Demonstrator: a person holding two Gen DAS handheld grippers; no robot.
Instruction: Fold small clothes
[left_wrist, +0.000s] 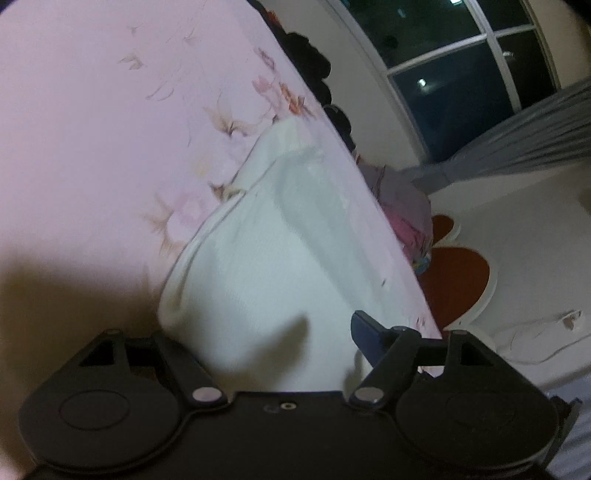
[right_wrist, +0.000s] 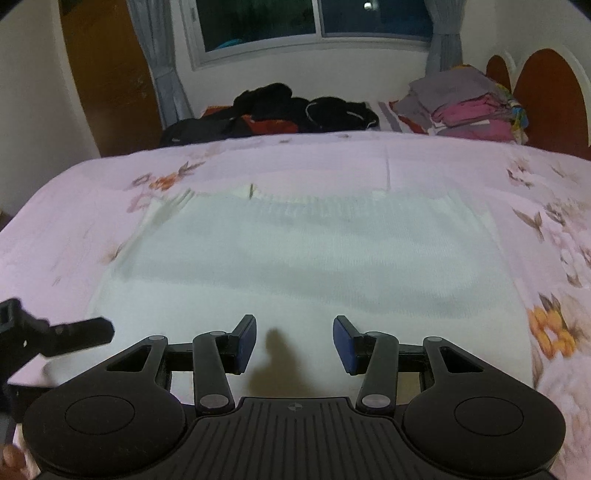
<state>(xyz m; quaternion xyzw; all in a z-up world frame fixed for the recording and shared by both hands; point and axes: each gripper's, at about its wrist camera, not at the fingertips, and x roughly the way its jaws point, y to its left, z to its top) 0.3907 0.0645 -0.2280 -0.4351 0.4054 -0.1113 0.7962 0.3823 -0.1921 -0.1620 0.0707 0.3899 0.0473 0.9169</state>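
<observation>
The white knit garment (right_wrist: 306, 266) lies flat on the bed (right_wrist: 74, 206), directly ahead of the right hand-held gripper (right_wrist: 294, 341), whose jaws stand apart and empty. The left hand-held gripper (left_wrist: 266, 343) (one finger hidden) appears apart over the garment's edge. Risk: a shallow pinch there could drag the sheet and skew the fold.
</observation>
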